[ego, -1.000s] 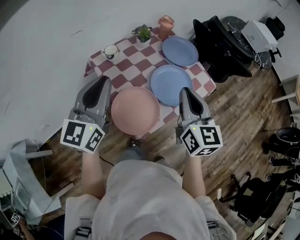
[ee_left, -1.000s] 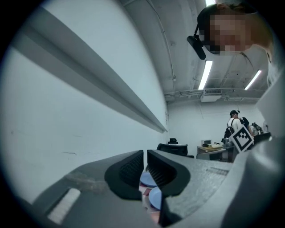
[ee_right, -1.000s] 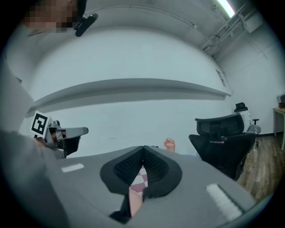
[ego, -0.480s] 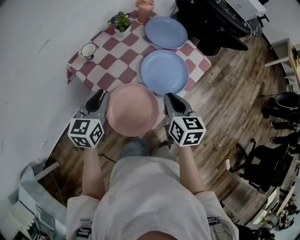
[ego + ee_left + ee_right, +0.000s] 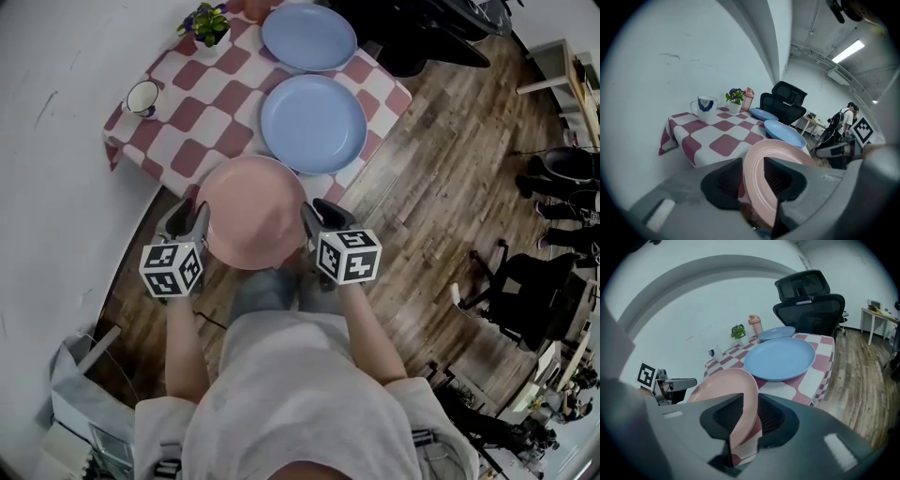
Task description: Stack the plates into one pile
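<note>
A pink plate (image 5: 248, 225) lies at the near edge of the checkered table (image 5: 187, 122), overhanging it. My left gripper (image 5: 192, 217) is at its left rim and my right gripper (image 5: 314, 214) at its right rim. Both sets of jaws are opening, and the rim stands between the pads without being pinched. The left gripper view shows the pink plate (image 5: 761, 173) edge-on in the gap, as does the right gripper view of the pink plate (image 5: 726, 390). Two blue plates lie beyond it, side by side: a near blue plate (image 5: 313, 123) and a far blue plate (image 5: 308, 37).
A white mug (image 5: 142, 97) stands at the table's left side and a small potted plant (image 5: 208, 21) at the back. A black office chair (image 5: 811, 296) is behind the table. Wood floor lies to the right, a white wall to the left.
Both grippers came forward from beside the pink plate to straddle its left and right rims. Their jaws, shut before, now stand apart around the rim.
</note>
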`<state>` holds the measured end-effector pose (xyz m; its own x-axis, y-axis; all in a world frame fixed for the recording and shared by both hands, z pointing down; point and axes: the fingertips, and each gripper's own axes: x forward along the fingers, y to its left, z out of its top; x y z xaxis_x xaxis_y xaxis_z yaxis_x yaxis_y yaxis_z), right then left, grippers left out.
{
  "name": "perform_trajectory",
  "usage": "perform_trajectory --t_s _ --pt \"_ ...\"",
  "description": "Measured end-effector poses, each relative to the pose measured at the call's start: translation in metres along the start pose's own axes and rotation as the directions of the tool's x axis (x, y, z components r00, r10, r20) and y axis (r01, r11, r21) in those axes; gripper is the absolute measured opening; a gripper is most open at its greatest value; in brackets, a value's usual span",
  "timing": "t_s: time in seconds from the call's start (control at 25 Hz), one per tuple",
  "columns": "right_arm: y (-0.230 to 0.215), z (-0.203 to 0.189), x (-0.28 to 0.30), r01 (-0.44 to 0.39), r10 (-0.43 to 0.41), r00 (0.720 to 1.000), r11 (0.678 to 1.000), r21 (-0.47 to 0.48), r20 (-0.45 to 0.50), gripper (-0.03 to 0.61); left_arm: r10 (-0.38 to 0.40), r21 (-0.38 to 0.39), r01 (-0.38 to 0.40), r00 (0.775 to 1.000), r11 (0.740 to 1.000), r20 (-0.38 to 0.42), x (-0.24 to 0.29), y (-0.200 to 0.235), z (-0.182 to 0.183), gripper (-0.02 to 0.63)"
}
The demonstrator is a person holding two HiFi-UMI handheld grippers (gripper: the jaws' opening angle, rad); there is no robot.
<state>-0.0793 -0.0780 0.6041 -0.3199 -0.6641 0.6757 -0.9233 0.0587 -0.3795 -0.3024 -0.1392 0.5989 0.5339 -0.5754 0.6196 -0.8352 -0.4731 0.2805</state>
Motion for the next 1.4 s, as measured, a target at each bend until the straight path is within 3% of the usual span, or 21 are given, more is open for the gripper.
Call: perform_trajectory --t_s 0.24,0.32,0.44,0.56,0.6,0.72,0.96,1.4 --pt "-0.006 -0.02 0.011 0.039 -0.039 0.999 0.999 0.019 -0.026 0.08 0.007 -0.017 -0.008 0.997 1.0 -0.076 0.007 0.003 -0.032 0.141" --pt "-0.014 -0.022 0.013 0.068 -0.068 0.997 0.997 0.026 -0.035 0.119 0.013 -0.02 -0.016 0.995 1.0 -0.097 0.009 0.005 -0.039 0.141" --pt "-0.02 -0.029 0.018 0.062 -0.059 0.996 0.997 0.049 -0.061 0.124 0.022 -0.021 -0.024 0.993 0.999 -0.12 0.01 0.006 -0.046 0.131" --pt "-0.014 -0.035 0.023 0.036 -0.031 0.996 0.998 0.049 -0.088 0.082 0.028 -0.05 -0.035 0.99 0.998 -0.137 0.01 0.009 -0.05 0.058" --pt "-0.012 -0.036 0.024 0.033 -0.029 0.995 0.998 0.047 -0.094 0.05 0.023 -0.067 -0.033 0.989 0.997 -0.144 0.009 0.01 -0.05 0.056" --pt "-0.01 -0.032 0.023 0.037 -0.031 0.996 0.998 0.06 -0.089 0.035 0.015 -0.087 -0.029 0.987 0.996 -0.161 0.006 0.009 -0.049 0.051" --pt "-0.001 0.004 0.008 0.015 -0.016 1.0 0.998 0.058 0.012 0.026 0.011 -0.108 -0.019 0.997 0.994 -0.077 -0.005 0.005 -0.019 0.043" --pt "-0.007 0.058 -0.018 0.041 -0.05 0.986 0.997 0.059 0.162 0.018 -0.043 -0.036 0.045 0.998 0.998 0.036 -0.006 -0.017 0.046 0.041"
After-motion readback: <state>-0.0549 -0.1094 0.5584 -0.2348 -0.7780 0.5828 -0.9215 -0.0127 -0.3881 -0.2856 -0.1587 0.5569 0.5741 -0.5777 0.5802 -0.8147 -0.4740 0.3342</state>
